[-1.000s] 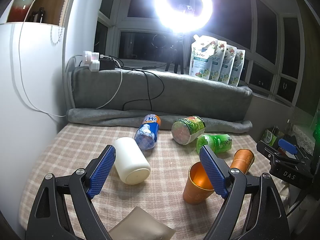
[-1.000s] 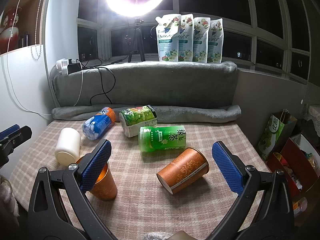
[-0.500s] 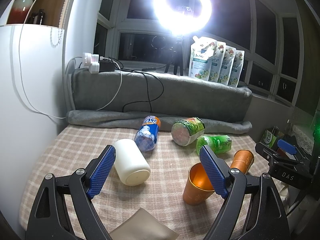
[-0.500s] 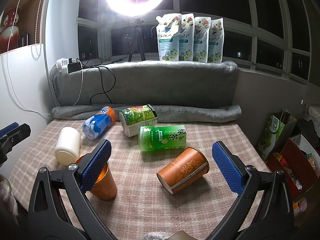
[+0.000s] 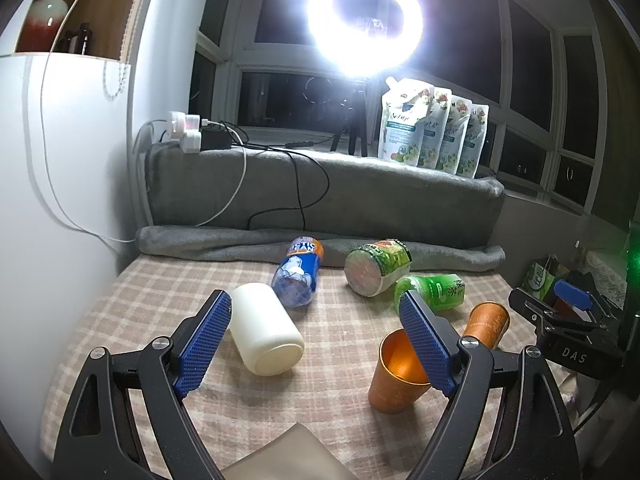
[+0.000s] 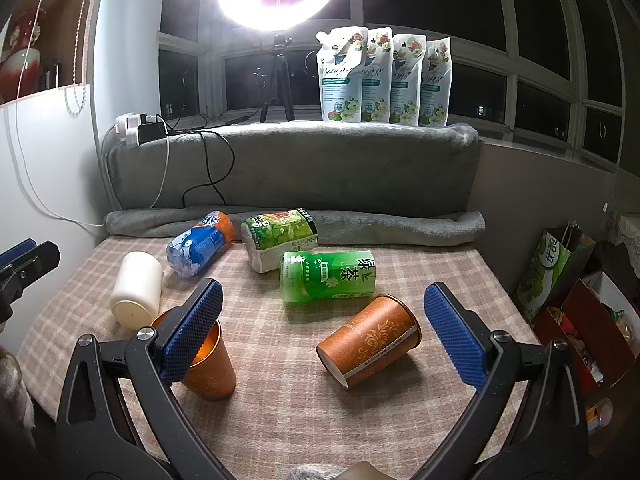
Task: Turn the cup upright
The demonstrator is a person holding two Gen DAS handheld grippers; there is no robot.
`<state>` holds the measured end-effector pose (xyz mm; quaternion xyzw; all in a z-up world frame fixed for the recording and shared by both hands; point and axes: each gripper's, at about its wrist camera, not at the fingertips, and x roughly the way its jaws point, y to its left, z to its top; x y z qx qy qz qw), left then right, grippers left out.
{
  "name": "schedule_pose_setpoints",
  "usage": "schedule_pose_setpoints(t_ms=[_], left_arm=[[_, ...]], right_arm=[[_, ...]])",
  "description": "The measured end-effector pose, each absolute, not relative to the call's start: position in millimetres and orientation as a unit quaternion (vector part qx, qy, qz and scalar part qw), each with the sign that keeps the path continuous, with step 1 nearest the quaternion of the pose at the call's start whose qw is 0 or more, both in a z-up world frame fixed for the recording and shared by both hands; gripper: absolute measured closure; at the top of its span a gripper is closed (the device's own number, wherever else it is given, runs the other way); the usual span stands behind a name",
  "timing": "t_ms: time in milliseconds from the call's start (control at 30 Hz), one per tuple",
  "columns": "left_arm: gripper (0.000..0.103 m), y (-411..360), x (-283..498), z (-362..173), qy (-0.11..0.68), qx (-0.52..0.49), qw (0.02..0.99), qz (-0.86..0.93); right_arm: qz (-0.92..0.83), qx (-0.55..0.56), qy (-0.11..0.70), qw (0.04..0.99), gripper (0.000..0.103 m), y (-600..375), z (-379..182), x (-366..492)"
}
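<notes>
Right wrist view: we see one orange paper cup (image 6: 370, 340) on its side, mouth pointing away from us, just in front of the green tea bottle (image 6: 328, 276); flip not started imo. Another orange cup (image 6: 208, 364) already upright, left of the bottle. Right gripper (image 6: 320, 328) wide open, holding nothing, cup lies btwn its pads but untouched. Left gripper (image 5: 316, 340) also wide open, empty. Around the bottle: white cup (image 6: 136, 290) and blue bottle (image 6: 200, 248) to its left, green carton (image 6: 280, 240) behind. Bottle sits close behind the cup's rim, may get bumped w/ the lift
</notes>
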<state>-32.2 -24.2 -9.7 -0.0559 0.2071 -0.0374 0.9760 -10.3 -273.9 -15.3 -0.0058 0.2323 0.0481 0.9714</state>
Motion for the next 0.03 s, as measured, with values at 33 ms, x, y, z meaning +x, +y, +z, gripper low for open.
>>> schedule_pose_setpoints(t_ms=[33], left_arm=[[0.017, -23.4, -32.0, -9.8, 0.207, -0.056, 0.976, -0.037]], right_arm=[[0.048, -0.006, 0.232, 0.971, 0.0, -273.8, -15.3, -10.5]])
